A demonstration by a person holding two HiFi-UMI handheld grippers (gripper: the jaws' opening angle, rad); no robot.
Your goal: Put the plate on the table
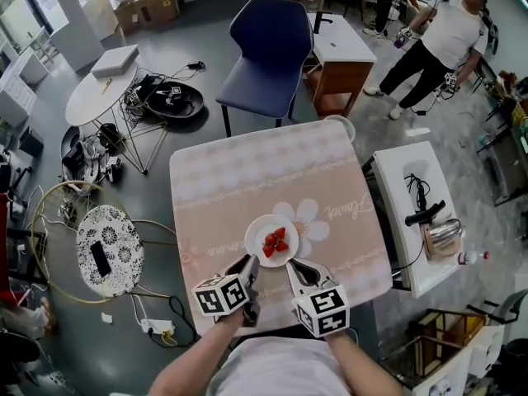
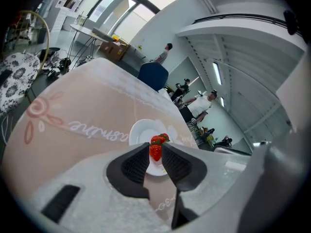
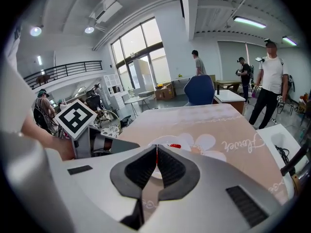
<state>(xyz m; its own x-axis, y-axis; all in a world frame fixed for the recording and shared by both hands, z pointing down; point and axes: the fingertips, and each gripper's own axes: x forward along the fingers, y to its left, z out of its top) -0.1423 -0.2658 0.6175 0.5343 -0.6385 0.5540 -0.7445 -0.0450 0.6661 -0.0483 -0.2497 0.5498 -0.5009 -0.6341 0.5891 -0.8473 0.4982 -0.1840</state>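
A small white plate [image 1: 257, 228] with strawberries [image 1: 275, 242] lies flat on the pink flowered table [image 1: 239, 180], near its front edge. My left gripper [image 1: 250, 264] is at the plate's near-left rim. Its jaws stand a narrow gap apart, and the strawberries [image 2: 156, 148] and the plate [image 2: 138, 130] show through that gap past the left gripper [image 2: 155, 152]. My right gripper [image 1: 294, 266] is at the near-right rim. In the right gripper view the right gripper [image 3: 156, 152] has its pads together, with the plate [image 3: 164, 141] just beyond them. I cannot tell whether either touches the plate.
A blue chair [image 1: 268, 52] stands at the table's far side. A white side table [image 1: 412, 213] with a cable and a metal object is to the right. A patterned round stool [image 1: 109, 250], cables and a power strip [image 1: 157, 327] are on the floor at left. A person [image 1: 445, 40] stands far right.
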